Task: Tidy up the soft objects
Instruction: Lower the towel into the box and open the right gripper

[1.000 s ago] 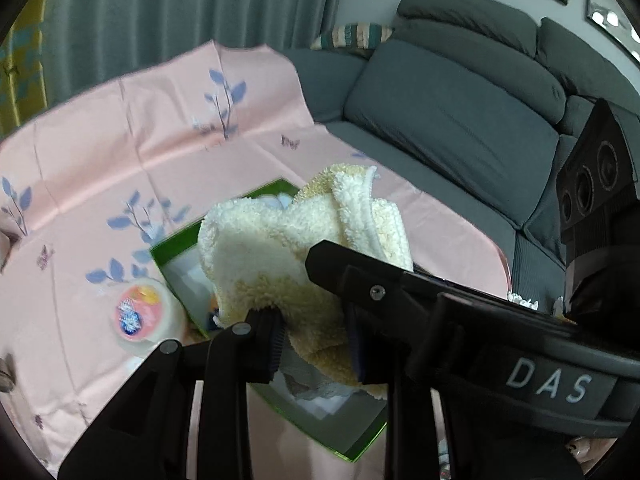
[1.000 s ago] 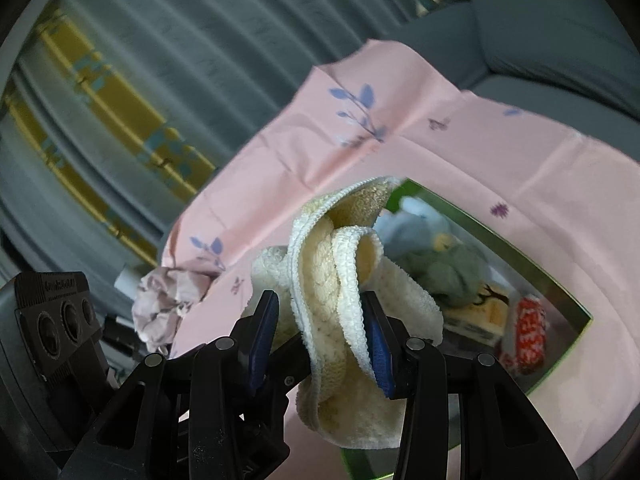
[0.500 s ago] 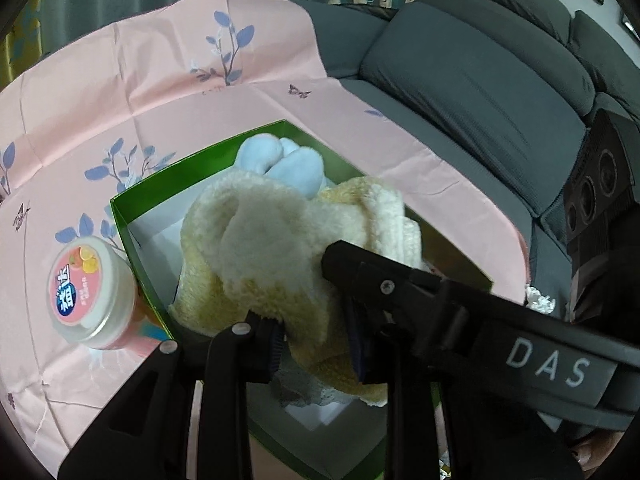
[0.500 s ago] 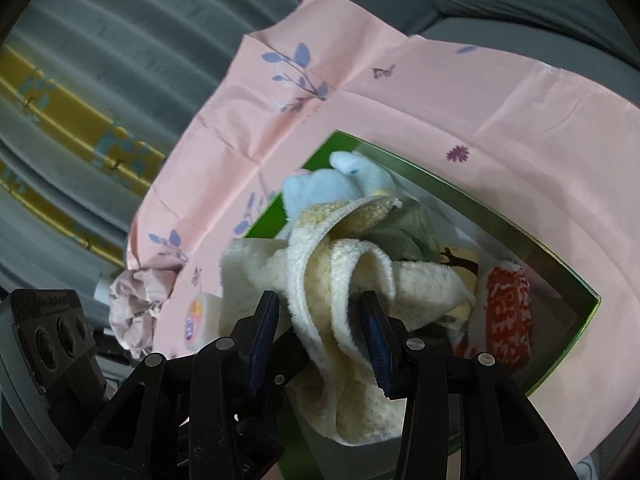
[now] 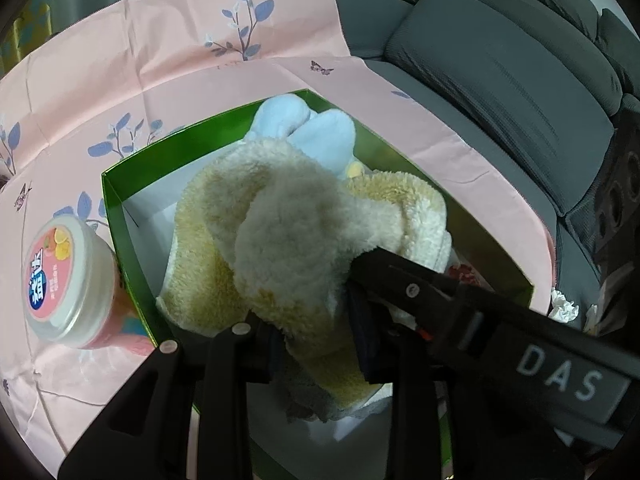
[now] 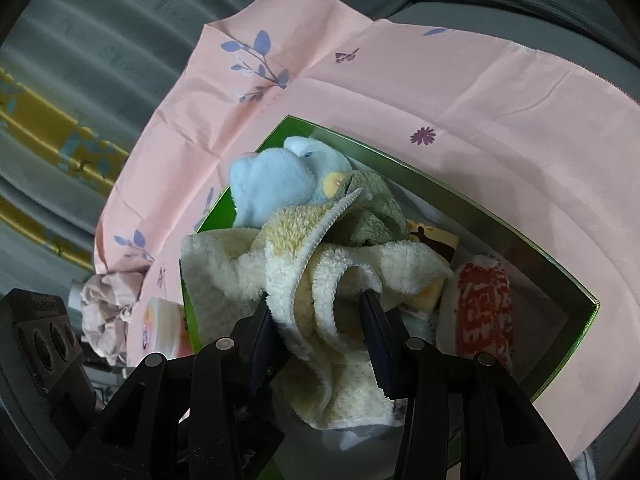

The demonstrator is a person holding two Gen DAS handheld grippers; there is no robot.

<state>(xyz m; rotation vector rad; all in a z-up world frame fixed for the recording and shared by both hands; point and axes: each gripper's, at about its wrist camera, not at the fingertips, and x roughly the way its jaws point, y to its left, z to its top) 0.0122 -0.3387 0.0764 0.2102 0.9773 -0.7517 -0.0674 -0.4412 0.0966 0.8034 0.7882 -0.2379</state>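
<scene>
While both grippers pinch yellow towel (image 5: 304, 240), left gripper (image 5: 316, 344) and right gripper (image 6: 320, 336) hold it low inside green box (image 5: 120, 216); blue plush (image 6: 280, 176), red cloth (image 6: 480, 304) already packed; release left, crumpled cloth (image 6: 108, 300) still outside

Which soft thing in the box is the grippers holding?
The fluffy cream-yellow towel, pinched in both grippers' jaws. The blue plush toy and the red-and-white cloth lie loose.
</scene>
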